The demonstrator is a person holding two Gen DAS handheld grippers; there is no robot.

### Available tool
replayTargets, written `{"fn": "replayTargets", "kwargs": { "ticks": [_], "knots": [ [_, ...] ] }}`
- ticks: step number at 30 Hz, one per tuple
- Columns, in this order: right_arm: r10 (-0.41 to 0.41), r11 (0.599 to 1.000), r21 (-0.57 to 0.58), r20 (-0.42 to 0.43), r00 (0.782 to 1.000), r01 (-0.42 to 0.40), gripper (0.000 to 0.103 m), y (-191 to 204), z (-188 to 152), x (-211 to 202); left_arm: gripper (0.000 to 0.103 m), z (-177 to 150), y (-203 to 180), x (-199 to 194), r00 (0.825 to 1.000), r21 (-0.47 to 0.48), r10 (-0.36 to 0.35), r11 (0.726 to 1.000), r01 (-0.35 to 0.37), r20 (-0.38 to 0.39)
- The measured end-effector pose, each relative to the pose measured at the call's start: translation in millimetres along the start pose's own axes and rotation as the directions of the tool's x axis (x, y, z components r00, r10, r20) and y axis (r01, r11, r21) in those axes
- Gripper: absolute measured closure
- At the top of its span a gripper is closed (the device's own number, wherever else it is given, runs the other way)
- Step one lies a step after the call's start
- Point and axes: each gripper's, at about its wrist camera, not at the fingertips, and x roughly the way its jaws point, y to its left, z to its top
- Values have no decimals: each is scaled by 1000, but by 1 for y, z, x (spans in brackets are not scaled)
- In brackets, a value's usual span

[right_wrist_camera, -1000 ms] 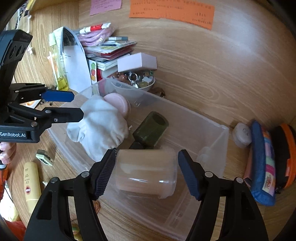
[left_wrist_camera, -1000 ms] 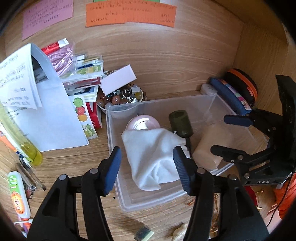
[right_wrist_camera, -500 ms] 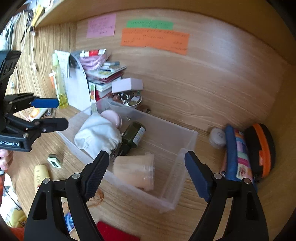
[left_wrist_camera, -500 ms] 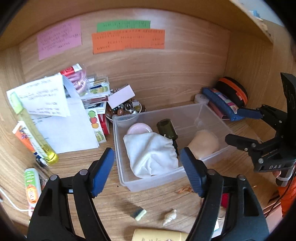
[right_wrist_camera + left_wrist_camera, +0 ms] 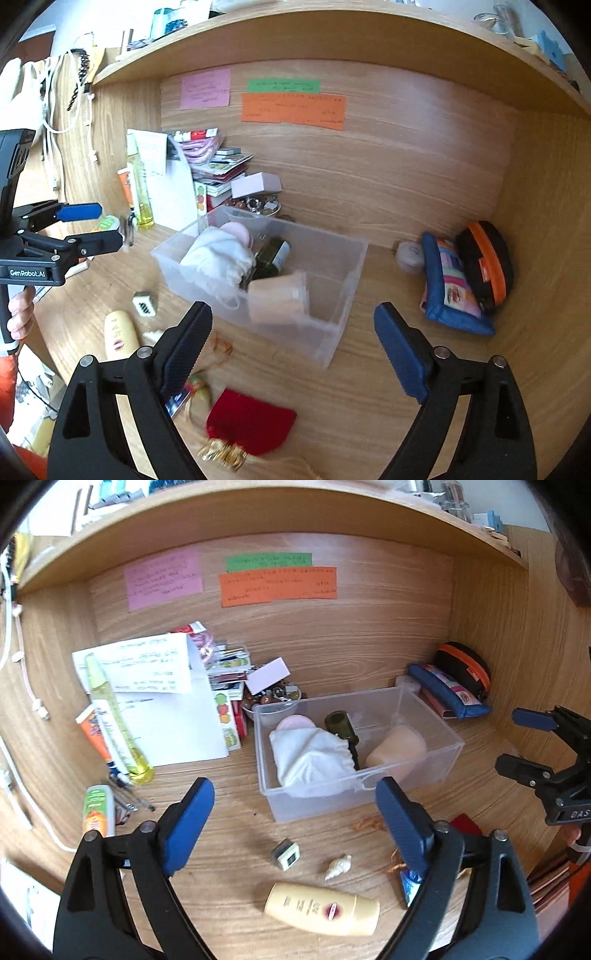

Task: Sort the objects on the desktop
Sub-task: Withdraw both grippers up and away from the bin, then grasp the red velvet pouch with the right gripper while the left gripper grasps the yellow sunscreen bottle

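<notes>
A clear plastic bin [image 5: 439, 764] [image 5: 343, 314] stands mid-desk. It holds a white cloth pouch [image 5: 314, 757] [image 5: 218, 262], a dark green bottle [image 5: 341, 725] [image 5: 273, 254], a pink disc [image 5: 295, 723] and a peach jar [image 5: 399, 746] [image 5: 279, 295]. My left gripper [image 5: 295, 819] is open and empty, above the desk in front of the bin. My right gripper [image 5: 291, 347] is open and empty, in front of the bin's right end. In front lie a cream tube [image 5: 321, 908] [image 5: 118, 332], a small cube [image 5: 285, 853] [image 5: 144, 303], a shell [image 5: 338, 866] and a red pouch [image 5: 251, 421].
Papers, a yellow bottle [image 5: 114, 716], tubes and booklets crowd the left. A bowl of beads [image 5: 273, 696] sits behind the bin. A blue pouch [image 5: 448, 694] [image 5: 450, 284] and a black-orange case [image 5: 484, 262] lie at the right wall. A shelf overhangs.
Both grippers have pulled back and up from the bin, open and empty. The pouch and the peach jar stay in the bin. More of the front desk shows now.
</notes>
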Motion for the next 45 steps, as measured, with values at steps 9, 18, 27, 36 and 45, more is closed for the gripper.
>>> {"fn": "replayTargets", "kwargs": {
  "ticks": [9,18,27,36,45],
  "knots": [
    [-14,1000,-7,18,1000,15,14,15,-25,-25,6,-38,-3,-20,999,-49,-32,998,32,-5],
    [-24,999,25,-46,999,25,8,18,-66,-22,6,-79,5,0,988,-149,-104,985,86,-115],
    [39,995,97,-148,988,-25,8,19,-95,9,6,-103,10,37,961,-222,-145,971,92,-237],
    [45,994,102,-185,982,-26,12,25,-104,34,6,-106,1,54,939,-262,-203,956,129,-279],
    [44,995,100,-205,978,-24,46,25,-111,47,35,-99,-7,62,930,-248,-226,956,155,-289]
  ]
}}
